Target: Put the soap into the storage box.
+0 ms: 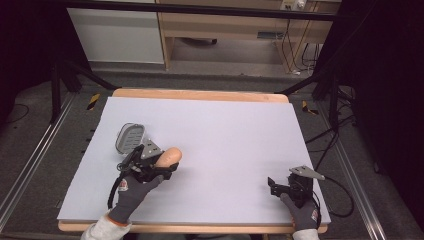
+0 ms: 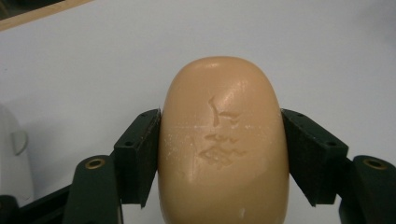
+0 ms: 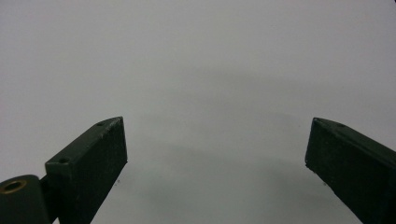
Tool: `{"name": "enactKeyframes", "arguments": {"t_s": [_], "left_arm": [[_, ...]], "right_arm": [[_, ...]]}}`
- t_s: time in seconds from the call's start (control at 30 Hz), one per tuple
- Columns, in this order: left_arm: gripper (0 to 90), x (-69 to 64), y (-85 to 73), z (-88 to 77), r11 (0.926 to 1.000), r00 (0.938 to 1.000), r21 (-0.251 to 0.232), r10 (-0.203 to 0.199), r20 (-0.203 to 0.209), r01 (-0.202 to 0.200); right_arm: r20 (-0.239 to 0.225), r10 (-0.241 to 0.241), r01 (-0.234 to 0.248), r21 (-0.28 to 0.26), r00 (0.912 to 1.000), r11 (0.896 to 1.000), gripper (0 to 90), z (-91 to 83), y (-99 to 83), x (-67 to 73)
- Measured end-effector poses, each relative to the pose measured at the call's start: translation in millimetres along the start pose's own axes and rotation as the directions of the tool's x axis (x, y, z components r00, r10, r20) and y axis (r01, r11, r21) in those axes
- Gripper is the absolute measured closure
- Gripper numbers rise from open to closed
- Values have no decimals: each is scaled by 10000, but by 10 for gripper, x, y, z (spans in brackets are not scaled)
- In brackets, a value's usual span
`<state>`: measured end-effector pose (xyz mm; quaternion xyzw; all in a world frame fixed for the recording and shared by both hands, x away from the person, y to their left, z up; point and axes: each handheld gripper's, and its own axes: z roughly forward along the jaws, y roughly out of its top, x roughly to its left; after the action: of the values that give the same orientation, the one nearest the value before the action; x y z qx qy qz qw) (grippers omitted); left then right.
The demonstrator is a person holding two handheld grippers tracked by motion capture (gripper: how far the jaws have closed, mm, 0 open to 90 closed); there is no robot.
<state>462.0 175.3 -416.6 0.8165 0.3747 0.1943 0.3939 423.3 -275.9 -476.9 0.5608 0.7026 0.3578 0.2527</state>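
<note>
Soap sits clamped in my left hand-held gripper, just right of the soap dish on the desk. Left gripper view: both pads pinch the bar's smooth sides, so it could squirt out. Right gripper view: my right hand-held gripper stands wide, empty.

You face a counter covered by a pale grey-white sheet, its wooden edge showing along the far side and the near side. Grey carpeted floor surrounds it, with metal rails running at the left and right of the frame. At the top centre stands a light wooden desk beside a white cabinet. Black cables trail at the right. The upper corners are dark.
</note>
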Motion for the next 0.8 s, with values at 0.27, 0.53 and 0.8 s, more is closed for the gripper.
{"name": "enactKeyframes", "arguments": {"t_s": [0.27,0.53,0.8], "left_arm": [[316,207,-44,-81,9991,9981,-104,-421,-455,417],[316,418,-35,-179,9951,9924,-448,-912,-827,877],[316,647,-42,-244,9895,9827,-629,-1371,-1245,1301]], "right_arm": [[-45,-80,80,-22,10000,10000,57,2,1,5],[-59,-110,110,6,9999,9999,57,6,3,5],[-97,-80,81,42,9999,10000,57,10,7,8]]}}
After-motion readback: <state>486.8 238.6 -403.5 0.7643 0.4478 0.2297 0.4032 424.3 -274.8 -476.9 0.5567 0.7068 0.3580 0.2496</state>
